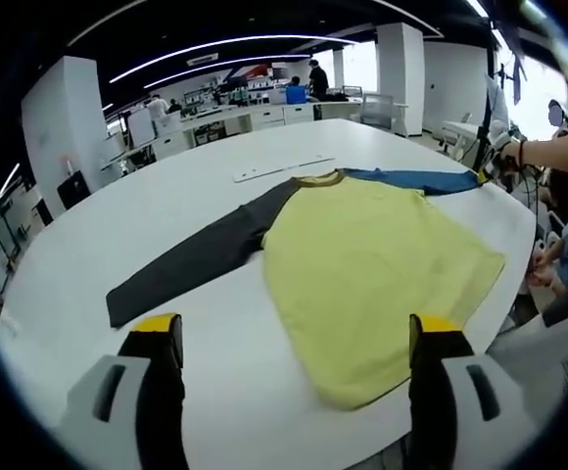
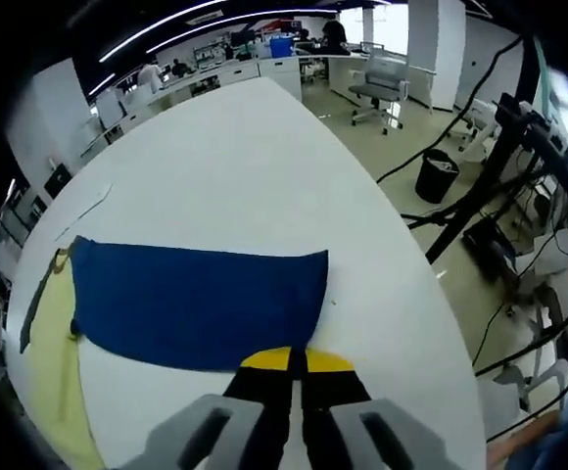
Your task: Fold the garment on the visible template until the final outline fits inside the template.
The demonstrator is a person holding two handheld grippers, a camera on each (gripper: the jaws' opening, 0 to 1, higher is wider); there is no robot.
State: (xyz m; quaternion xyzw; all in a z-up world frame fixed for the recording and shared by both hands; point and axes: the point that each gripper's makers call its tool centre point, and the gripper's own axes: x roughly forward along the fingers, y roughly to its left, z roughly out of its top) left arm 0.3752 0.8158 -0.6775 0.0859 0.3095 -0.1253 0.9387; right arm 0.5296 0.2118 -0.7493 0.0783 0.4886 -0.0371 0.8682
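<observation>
On white table [image 1: 88, 255]: garment [image 1: 362, 255] flat, yellow body, sleeves spread | left jaws apart | right jaws seemingly pinching blue sleeve [image 2: 196, 304]

Large open-plan lab or office hall: long white counter [image 1: 264, 157], rows of white workstations [image 1: 255, 113] with seated people, curved strip lights [image 1: 215, 49] on a dark ceiling, office chair [image 2: 377, 93], black bin [image 2: 436, 174], loose cables [image 2: 519, 245] on the floor.

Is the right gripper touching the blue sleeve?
Touching. The right gripper view shows the right gripper shut on the blue sleeve at its edge.
</observation>
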